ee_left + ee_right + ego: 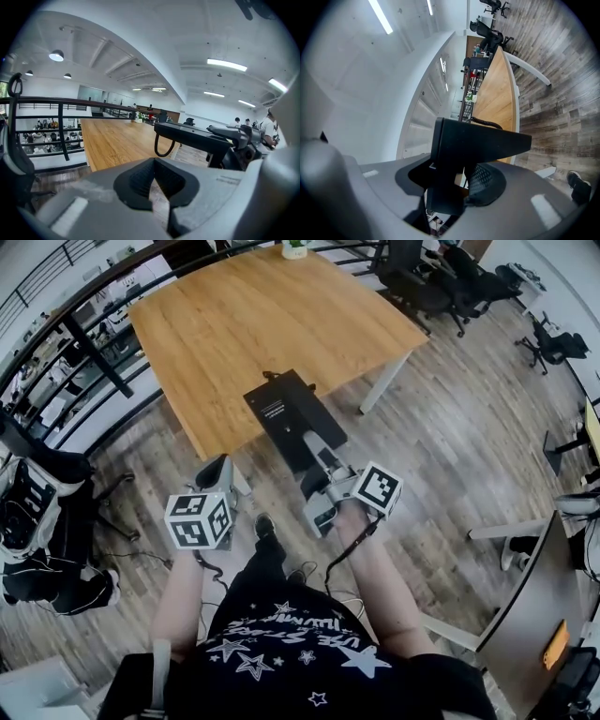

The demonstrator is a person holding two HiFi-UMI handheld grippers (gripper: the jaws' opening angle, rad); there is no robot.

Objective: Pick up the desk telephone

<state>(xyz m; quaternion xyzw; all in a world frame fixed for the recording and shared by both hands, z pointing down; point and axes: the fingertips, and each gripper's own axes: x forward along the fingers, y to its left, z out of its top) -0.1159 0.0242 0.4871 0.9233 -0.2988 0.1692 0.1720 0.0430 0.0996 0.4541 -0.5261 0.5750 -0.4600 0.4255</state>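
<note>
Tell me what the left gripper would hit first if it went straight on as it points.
Probably the wooden table, dead ahead of the left gripper with nothing between. The telephone held in the right gripper sits right of that line, though depth is unclear.

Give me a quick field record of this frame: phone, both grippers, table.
phone: black desk telephone, held over the near edge of the wooden table, apparently clear of its top
cord: coiled cord hangs in a loop beneath it
right gripper: shut on the telephone's near end
left gripper: jaws together, nothing between them, off to the phone's side, not touching it
</note>
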